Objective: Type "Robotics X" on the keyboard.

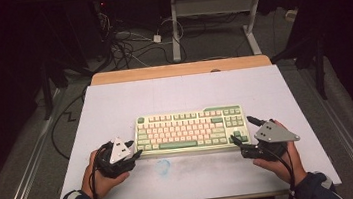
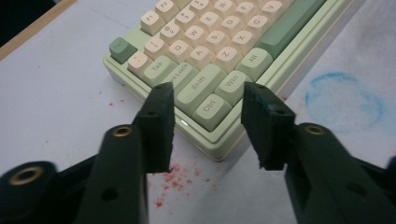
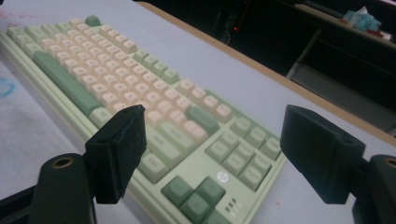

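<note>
Tools first: you hold two of them, and both stand released, jaws apart with nothing between them. Your left tool point(image 1: 138, 154) sits at the near left corner of the keyboard point(image 1: 190, 129), and your right tool point(image 1: 245, 133) sits at its near right corner. Below them spreads one white counter point(image 1: 115, 106), and the keyboard lies flat on it, at the middle and a little toward you, long side facing you.

In the left gripper view the jaws straddle the corner by the Ctrl key point(image 2: 211, 105), one jaw off the left side of the case and one off the front edge. In the right gripper view the near right corner with the arrow keys point(image 3: 196, 196) lies between the jaws.

By the look of it, you are about to take hold of the keyboard at both ends. To do that well, bring each tool lower so the jaws meet the pale green case and not the keycaps, which could pop off or get pressed. Close both sides together and evenly, so the board does not twist or skid on the smooth surface. Keep it level if you lift.

Smaller marks: one blue smudged ring point(image 1: 162, 166) just in front of the keyboard, and a scatter of red specks point(image 2: 175, 177) near the left corner
</note>
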`<state>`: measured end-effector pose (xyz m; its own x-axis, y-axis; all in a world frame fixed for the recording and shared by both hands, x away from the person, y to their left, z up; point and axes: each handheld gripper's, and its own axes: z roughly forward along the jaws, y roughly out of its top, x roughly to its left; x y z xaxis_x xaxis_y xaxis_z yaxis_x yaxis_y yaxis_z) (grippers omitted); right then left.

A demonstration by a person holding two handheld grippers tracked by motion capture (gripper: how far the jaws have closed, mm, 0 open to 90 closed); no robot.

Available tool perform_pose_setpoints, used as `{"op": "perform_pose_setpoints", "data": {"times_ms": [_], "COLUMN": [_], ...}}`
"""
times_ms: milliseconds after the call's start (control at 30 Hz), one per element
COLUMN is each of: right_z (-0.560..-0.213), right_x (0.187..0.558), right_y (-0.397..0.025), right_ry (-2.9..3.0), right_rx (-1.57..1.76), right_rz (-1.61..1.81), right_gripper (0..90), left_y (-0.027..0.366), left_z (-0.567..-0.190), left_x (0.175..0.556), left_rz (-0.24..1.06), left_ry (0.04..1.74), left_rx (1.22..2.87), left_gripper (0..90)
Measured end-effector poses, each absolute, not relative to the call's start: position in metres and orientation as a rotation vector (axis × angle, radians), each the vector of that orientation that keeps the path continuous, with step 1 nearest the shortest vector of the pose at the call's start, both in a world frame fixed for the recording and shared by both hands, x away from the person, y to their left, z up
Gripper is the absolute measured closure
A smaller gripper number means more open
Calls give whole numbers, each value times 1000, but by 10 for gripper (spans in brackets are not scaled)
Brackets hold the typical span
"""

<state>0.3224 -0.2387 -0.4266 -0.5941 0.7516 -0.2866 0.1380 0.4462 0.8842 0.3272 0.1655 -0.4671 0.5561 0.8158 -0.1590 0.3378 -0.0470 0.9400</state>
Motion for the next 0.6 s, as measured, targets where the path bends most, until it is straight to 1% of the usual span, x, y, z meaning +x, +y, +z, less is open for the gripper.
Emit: {"op": "perform_pose_setpoints", "data": {"times_ms": [167, 300, 600], "right_z": [-433, -437, -439], "right_x": [313, 307, 307], "right_y": [-250, -256, -258], "right_ry": [2021, 2030, 2040], "right_rx": [769, 781, 781], "right_rz": [1155, 1138, 1097], "right_gripper": [233, 233, 236], "left_y": [169, 168, 157], "left_z": [-462, -459, -452], "left_x": [328, 328, 329], "left_rz": [482, 456, 417], "left_ry": [1001, 996, 975], "left_rx": [1637, 1645, 1683], "left_gripper": [746, 863, 874]}}
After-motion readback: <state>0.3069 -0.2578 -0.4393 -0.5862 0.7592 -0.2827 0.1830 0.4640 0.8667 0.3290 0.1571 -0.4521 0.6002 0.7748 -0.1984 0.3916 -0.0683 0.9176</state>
